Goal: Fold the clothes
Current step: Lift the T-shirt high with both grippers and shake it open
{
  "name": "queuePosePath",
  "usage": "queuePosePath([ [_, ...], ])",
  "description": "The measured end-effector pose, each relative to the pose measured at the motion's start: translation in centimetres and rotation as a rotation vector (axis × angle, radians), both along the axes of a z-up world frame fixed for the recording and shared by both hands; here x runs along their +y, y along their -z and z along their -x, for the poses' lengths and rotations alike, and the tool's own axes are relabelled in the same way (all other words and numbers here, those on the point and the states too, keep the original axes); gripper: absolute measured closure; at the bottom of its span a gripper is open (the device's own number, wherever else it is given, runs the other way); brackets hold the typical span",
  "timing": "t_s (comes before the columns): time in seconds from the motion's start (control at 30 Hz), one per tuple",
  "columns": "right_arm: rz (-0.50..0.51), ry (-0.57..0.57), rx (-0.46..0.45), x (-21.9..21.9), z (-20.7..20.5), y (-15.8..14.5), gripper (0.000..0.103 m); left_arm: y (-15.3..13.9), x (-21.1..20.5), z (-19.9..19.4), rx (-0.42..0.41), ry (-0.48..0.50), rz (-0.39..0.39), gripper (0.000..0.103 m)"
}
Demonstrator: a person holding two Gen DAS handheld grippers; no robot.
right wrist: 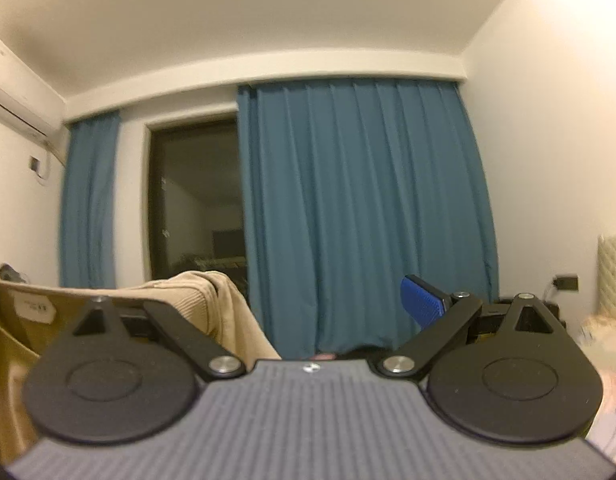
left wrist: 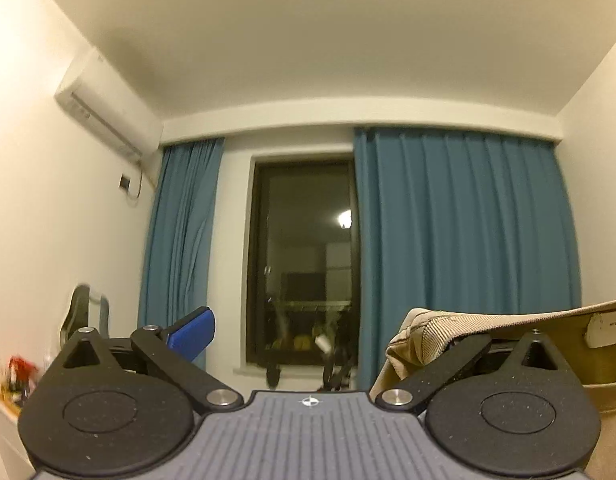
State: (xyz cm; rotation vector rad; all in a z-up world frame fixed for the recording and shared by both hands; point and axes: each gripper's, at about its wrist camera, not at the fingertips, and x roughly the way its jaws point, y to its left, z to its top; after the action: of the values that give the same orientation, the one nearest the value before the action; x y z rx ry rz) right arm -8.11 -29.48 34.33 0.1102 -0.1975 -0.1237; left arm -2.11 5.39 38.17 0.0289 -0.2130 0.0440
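While ribbed tan garment (left wrist: 440,332) drapes one finger of each, both grippers' fingers stand spread.

Both fisheye cameras are sitting just behind their fingers and looking forward and slightly upward, level with the room rather than down at any work surface. The left wrist view is facing the dark window (left wrist: 304,256) almost squarely, with the air conditioner (left wrist: 108,116) on the wall to its left. The right wrist view is standing further right, facing the wide blue curtain (right wrist: 364,208) head-on. Both are sharing the window, curtains and ceiling, and each is catching the beige garment (left wrist: 428,340) close up at its inner edge.
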Motion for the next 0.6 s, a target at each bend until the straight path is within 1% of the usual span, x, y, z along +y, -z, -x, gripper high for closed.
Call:
queuePosePath([
  [0.1,0.013,-0.020,-0.026,0.3,3.0,-2.4,0.006,-4.4,0.6,2.6,-0.040,0.021,-0.023,0.000],
  [0.13,0.015,-0.027,-0.026,0.4,3.8,-3.1,0.006,-5.3,0.7,3.4,-0.047,0.025,-0.026,0.000],
  [0.27,0.025,-0.039,-0.013,1.1,6.0,-5.5,0.006,-7.7,1.1,5.6,-0.049,0.030,-0.046,0.000],
  [0.33,0.040,-0.041,-0.010,1.5,6.8,-5.9,0.006,-8.3,1.3,6.1,-0.027,0.033,-0.056,0.000],
  [0.43,0.058,-0.052,0.000,1.8,8.1,-5.7,0.006,-8.0,2.1,6.2,0.030,0.083,-0.031,0.000],
  [0.53,0.074,-0.056,0.033,1.9,8.2,-4.0,0.006,-5.1,2.5,3.3,0.114,0.123,-0.012,0.000],
  [0.6,0.077,-0.050,0.071,1.8,6.0,-2.2,0.006,-3.1,2.7,1.2,0.170,0.149,0.001,0.000],
])
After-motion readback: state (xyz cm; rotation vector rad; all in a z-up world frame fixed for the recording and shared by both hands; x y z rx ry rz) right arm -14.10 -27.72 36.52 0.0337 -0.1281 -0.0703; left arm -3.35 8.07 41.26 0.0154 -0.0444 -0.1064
